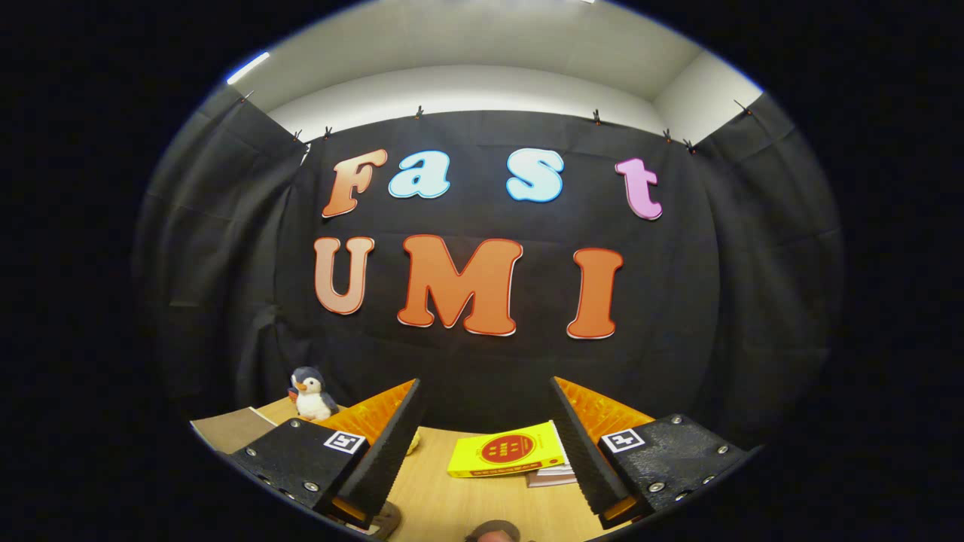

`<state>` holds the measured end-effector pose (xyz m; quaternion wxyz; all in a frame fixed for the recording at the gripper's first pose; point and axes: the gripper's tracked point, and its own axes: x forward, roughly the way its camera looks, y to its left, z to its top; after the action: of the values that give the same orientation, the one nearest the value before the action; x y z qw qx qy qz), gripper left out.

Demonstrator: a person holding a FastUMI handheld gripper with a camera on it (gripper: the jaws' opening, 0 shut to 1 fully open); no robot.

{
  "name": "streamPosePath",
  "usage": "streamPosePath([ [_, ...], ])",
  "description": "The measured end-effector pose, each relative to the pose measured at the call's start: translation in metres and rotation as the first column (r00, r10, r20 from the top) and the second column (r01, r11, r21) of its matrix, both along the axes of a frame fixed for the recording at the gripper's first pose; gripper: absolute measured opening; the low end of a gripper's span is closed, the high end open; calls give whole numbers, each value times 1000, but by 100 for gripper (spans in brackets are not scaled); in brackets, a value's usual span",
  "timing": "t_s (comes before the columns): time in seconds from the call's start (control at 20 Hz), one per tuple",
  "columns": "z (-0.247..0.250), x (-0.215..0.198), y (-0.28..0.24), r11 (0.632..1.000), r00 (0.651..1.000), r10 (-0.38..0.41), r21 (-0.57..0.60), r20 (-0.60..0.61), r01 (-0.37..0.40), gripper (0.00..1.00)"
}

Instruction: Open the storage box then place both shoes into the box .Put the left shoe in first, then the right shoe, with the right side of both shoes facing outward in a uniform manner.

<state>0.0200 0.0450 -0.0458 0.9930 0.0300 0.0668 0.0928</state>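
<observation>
Gripper view: claw [486, 444] hanging released w/ nothing btwn fingers above tabletop [452, 504], yellow book [506, 450] lower centre; can't tell where box/shoes are, so prob. tilting down to find box lid first.

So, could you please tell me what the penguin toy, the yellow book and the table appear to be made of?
The penguin toy, beyond the open gripper, looks like soft plush: fuzzy outline, matte. The yellow book, lying ahead between the fingers, seems to have a smooth paper or card cover with a slight sheen. The table looks like light wood or wood-look laminate, with an even, matte surface; which one I cannot tell.
</observation>
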Motion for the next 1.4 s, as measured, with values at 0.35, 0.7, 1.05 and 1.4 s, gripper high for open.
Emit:
streamPosePath([
  [0.35, -45, -18, 80, 960, 948, 248, 184, -200, -213, 99],
  [0.7, -125, -85, 176, 800, 682, 562, 517, -468, -304, 98],
  [1.05, -173, -140, 227, 713, 460, 696, 608, -551, -350, 98],
  [1.4, -209, -186, 275, 586, 222, 809, 769, -544, -254, 98],
])
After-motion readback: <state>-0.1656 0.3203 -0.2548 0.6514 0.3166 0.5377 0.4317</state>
